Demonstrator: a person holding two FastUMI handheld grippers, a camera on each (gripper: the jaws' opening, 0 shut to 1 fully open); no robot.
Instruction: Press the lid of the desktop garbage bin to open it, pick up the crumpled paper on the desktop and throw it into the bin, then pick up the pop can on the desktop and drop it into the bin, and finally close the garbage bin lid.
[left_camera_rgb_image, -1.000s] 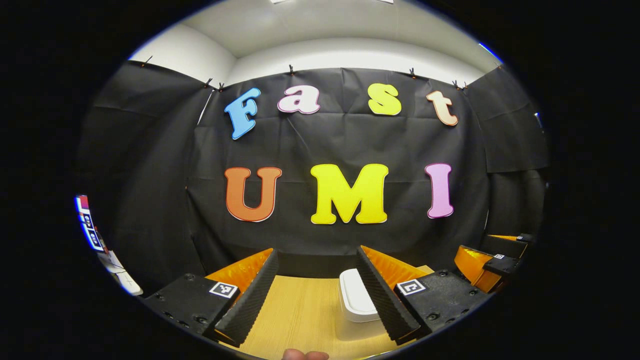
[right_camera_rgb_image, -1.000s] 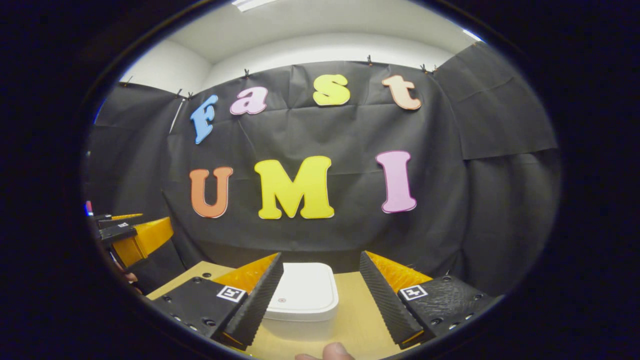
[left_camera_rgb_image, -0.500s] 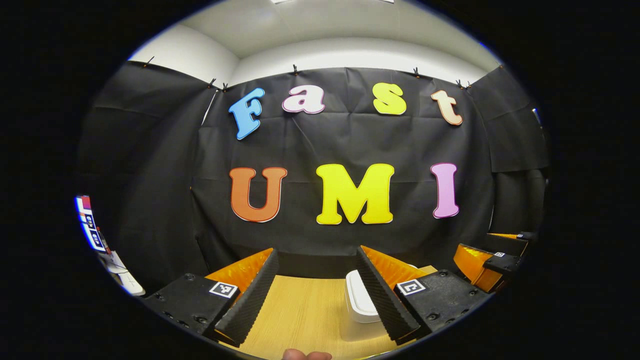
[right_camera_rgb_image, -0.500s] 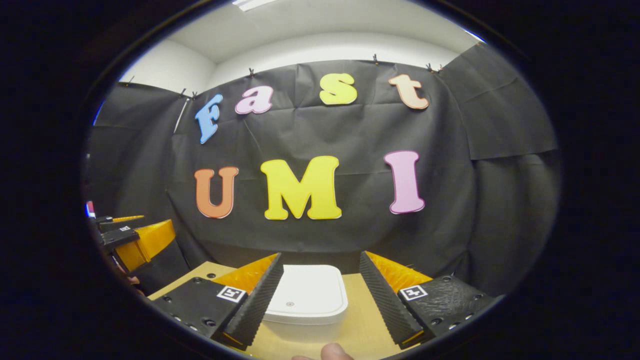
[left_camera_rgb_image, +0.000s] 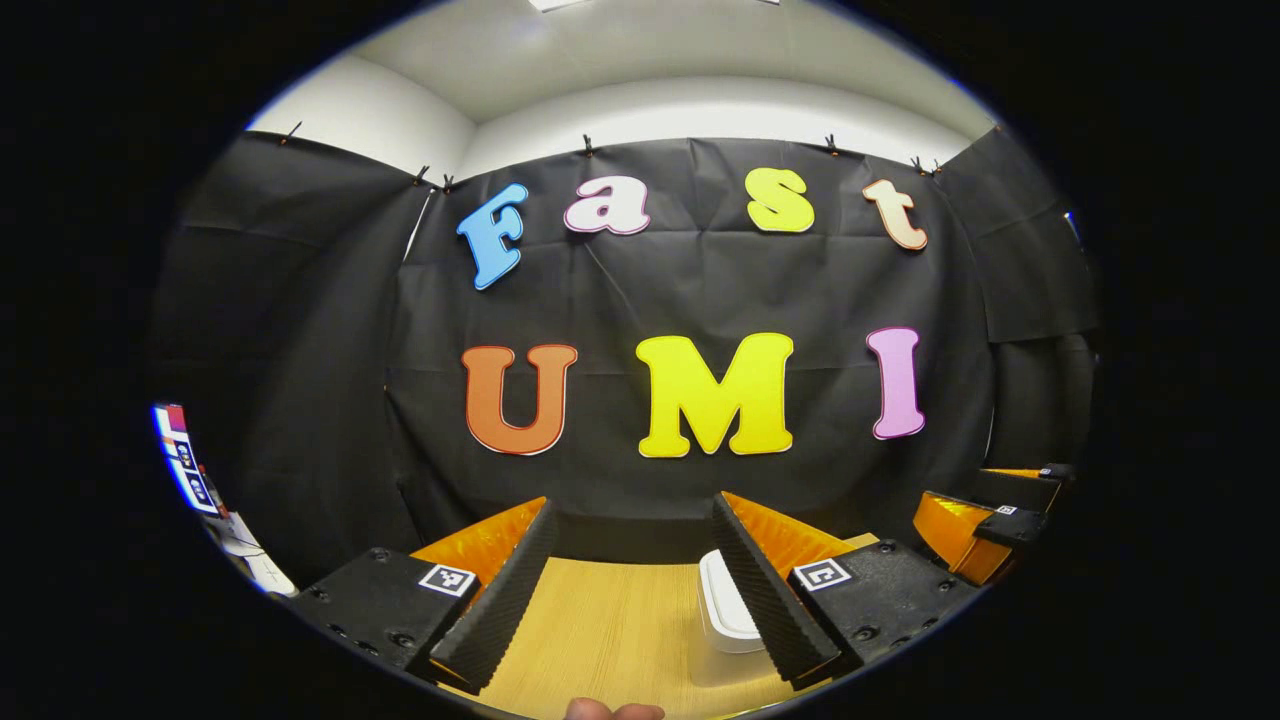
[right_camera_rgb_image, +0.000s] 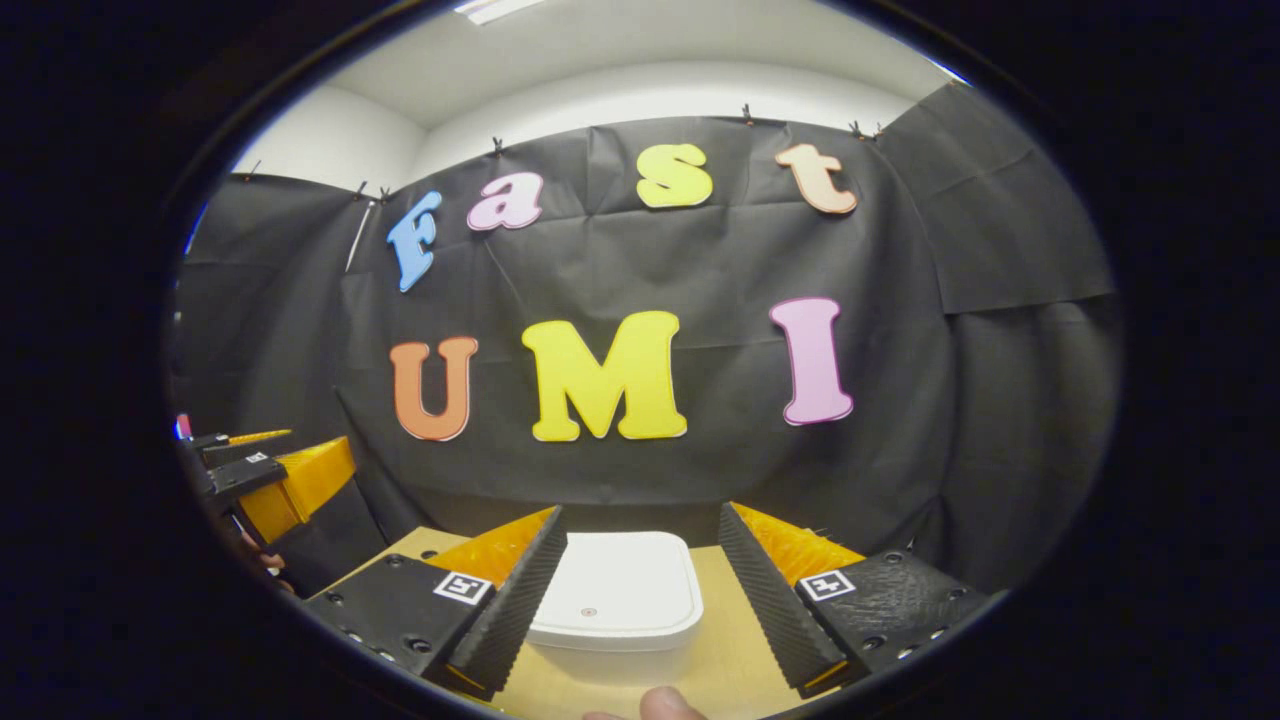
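Both grippers hover over the wooden desk (left_camera_rgb_image: 610, 620), fingers spread wide, holding nothing. The white bin (right_camera_rgb_image: 617, 610) sits straight ahead of the right gripper (right_camera_rgb_image: 640, 590), lid (right_camera_rgb_image: 620, 592) shut. Looks light, smooth plastic: I'd press squarely, or it may skid.

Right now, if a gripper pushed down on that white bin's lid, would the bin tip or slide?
Probably not tip: the bin looks squat, with a broad flat lid, and sits flat on the table. It might slide a little, since the wooden top looks smooth and the plastic body seems light. Pressing near the lid's middle should keep it steady.
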